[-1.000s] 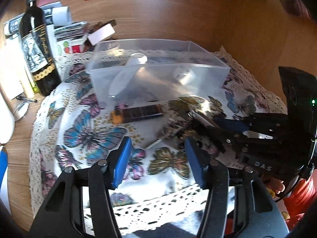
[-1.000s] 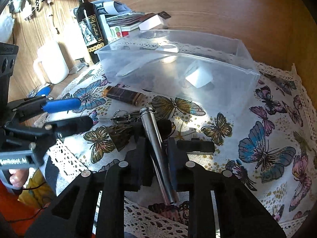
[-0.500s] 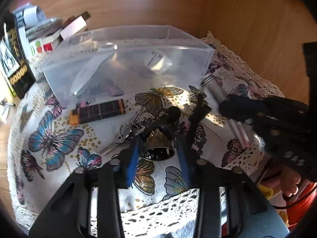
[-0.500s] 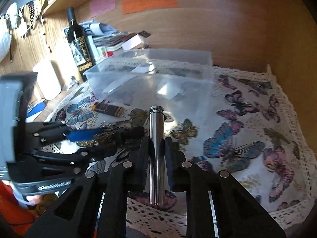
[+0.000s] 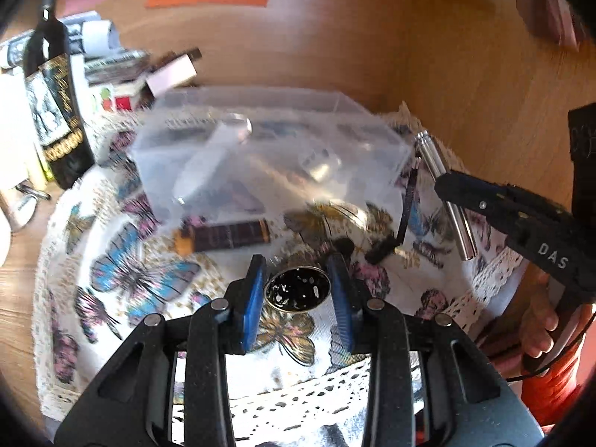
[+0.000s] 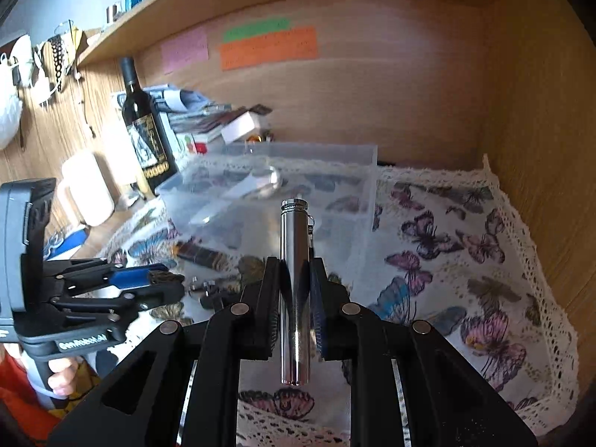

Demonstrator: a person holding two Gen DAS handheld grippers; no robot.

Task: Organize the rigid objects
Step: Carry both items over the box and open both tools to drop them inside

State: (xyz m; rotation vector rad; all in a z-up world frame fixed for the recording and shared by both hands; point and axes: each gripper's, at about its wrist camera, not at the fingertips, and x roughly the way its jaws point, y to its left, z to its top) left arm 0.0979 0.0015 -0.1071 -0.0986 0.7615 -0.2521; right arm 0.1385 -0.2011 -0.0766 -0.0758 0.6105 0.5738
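Both claws, left [image 5: 297,290] gripping bell [image 5: 297,293], right [image 6: 294,290] gripping tube [image 6: 295,279], have risen.

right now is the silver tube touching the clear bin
Apart. The right wrist view shows the tube lifted in the right hand-held gripper, short of the bin.

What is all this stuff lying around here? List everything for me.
Metal tube: one, silver, clamped in right gripper.
Small bell: one, brassy, between left gripper's pads.
Plastic bin: one, clear, on cloth, blurry items inside.
Lighter: one, dark brown with orange end, on cloth before bin.
Wine bottle: one, dark, left of bin.
Butterfly cloth: one, white, covering desk.
Paper notes: pink, green, orange, on back wall.
White jug: one, far left.
Left gripper: black, blue pads.
Right gripper: black.
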